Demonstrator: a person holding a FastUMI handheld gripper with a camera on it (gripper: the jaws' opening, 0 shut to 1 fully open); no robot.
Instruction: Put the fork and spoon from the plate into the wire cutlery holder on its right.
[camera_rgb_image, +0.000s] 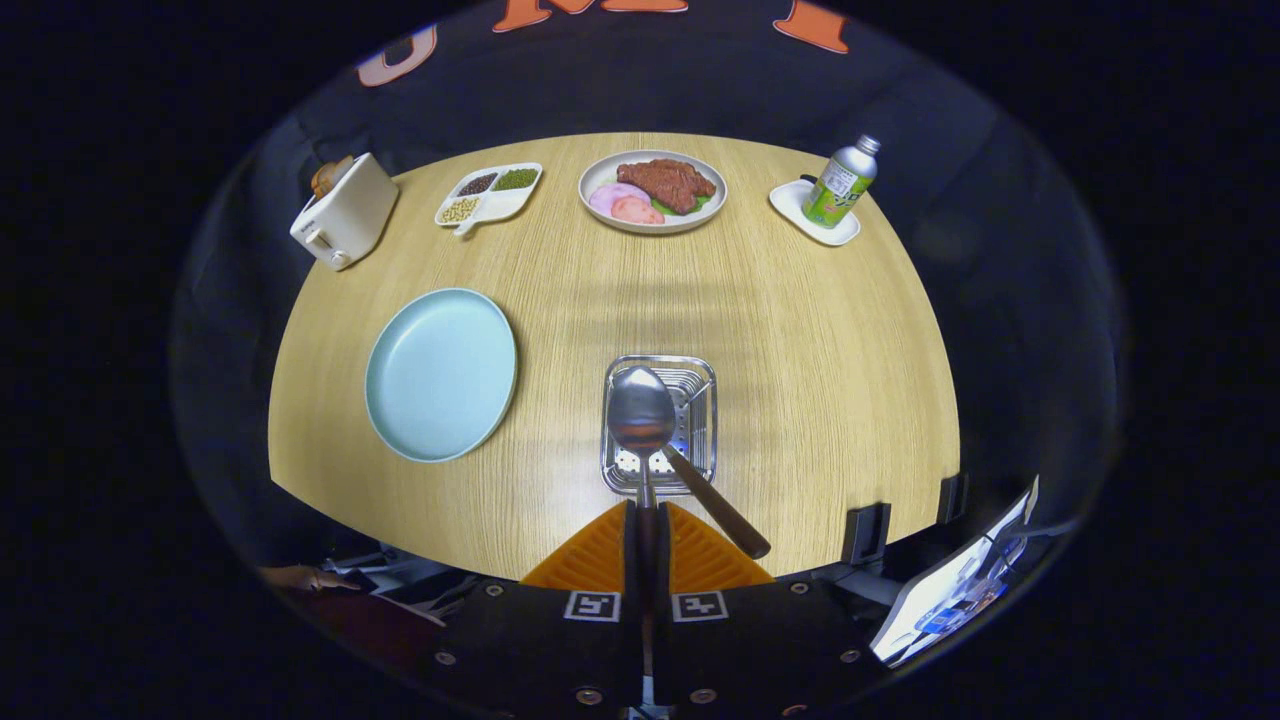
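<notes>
Steel spoon (641, 412) in tongs (646, 545), label unreadable

Tool (646, 540) clamped on spoon (642, 412) handle, both fingers pressing it; spoon bowl hangs over wire cutlery holder (700, 372). Fork (715, 505) handle already sticks out of the holder, leaning toward near right. Light blue plate (441, 373) bare, left of holder on the wooden bench (820, 340). Far side: toaster (343, 212), divided snack dish (489, 192), plate of meat (653, 190), can on small tray (840, 183).
</notes>
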